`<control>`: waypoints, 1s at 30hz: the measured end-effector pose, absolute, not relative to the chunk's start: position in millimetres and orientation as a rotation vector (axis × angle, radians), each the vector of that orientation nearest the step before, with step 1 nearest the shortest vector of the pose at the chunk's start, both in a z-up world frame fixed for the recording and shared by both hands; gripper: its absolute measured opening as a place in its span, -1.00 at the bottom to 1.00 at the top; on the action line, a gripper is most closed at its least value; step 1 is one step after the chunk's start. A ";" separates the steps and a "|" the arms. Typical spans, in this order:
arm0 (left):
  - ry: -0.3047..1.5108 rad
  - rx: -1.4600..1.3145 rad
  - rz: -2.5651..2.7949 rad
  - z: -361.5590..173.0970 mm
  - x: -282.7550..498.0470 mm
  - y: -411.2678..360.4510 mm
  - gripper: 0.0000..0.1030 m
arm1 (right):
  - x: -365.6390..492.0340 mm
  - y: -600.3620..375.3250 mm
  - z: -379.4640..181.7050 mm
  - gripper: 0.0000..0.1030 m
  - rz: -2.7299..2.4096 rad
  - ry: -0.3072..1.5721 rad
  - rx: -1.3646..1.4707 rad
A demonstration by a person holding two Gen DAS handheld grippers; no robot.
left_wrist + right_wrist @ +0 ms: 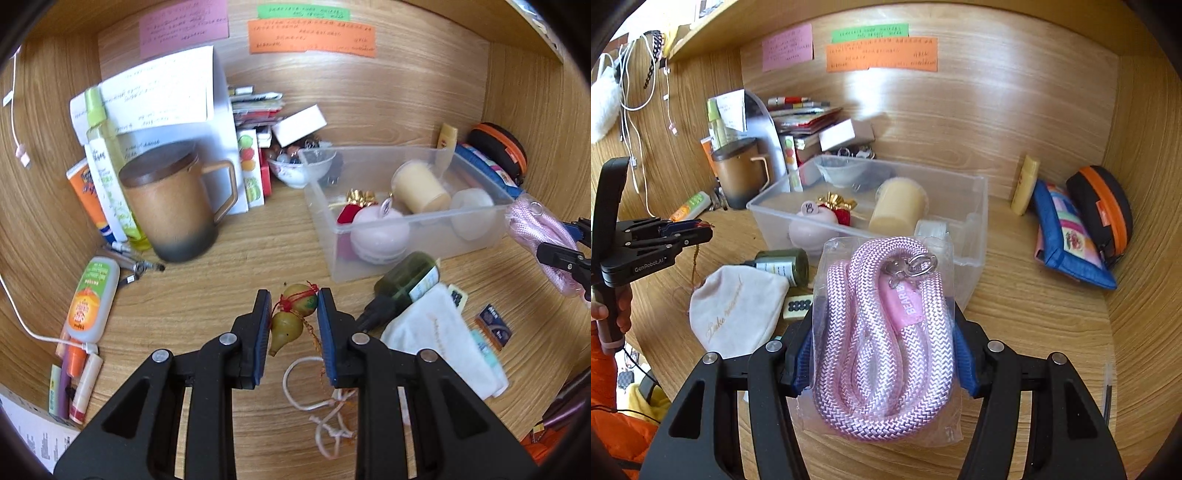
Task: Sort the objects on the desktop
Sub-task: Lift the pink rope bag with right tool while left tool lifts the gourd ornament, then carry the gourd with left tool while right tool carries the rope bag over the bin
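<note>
Wood-grain desk [229, 254] and back panel, with pink, green and orange notes stuck above, frame the left wrist view, where the left gripper [291, 314] has its blue-padded fingers closed around a small double gourd charm [295, 314] tied with red cord, its tassel string trailing toward the camera. Ahead and to the right of the tool sits a clear plastic bin [399, 236] holding a pale yellow cup, a pink round case and a red-and-gold trinket; a dark green bottle [402, 284] lies just right of the fingers beside a white pouch [439, 332]. Ahead and to the left stands a lidded brown mug [173, 203], with tubes and pens along the left edge. From the right wrist view, the right gripper [886, 343] clamps a coiled pink rope [882, 343] sealed in a clear bag, held between its blue pads above the desk, just in front of the same bin [975, 206]. To the tool's left lie the white pouch [738, 306] and a mahjong tile [798, 305]; far left, the other gripper [698, 230] hangs in view. To the right rest a blue patterned pouch [1067, 240] and an orange-trimmed case [1104, 210].
</note>
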State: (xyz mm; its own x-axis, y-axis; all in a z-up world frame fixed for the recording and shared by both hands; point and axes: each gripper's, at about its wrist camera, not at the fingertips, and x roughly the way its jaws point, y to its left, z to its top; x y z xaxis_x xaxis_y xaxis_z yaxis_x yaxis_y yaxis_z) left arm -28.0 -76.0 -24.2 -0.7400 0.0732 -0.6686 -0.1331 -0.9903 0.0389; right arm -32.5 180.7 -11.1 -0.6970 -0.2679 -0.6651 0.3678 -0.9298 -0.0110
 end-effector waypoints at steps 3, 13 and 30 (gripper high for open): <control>0.129 -1.062 2.836 -17.2 -30.7 -72.9 -0.52 | -32.7 181.5 -5.6 0.10 -2.607 0.199 0.962; 0.133 -0.972 2.852 6.9 -40.7 -61.7 -0.52 | -41.4 182.4 14.1 0.10 -2.622 0.167 0.869; 0.086 -0.914 2.763 26.6 -79.9 -43.5 -0.52 | -85.5 189.5 23.6 0.10 -2.635 0.124 0.825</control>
State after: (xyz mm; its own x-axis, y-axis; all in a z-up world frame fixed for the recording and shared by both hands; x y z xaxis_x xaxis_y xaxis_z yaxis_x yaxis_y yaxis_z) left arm -79.9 -43.5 26.6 -0.7794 0.1979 -0.5945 -0.2344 -0.9720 -0.0163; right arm -85.5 189.5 23.6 -0.7575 -0.3258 -0.5657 0.3777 -0.9255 0.0273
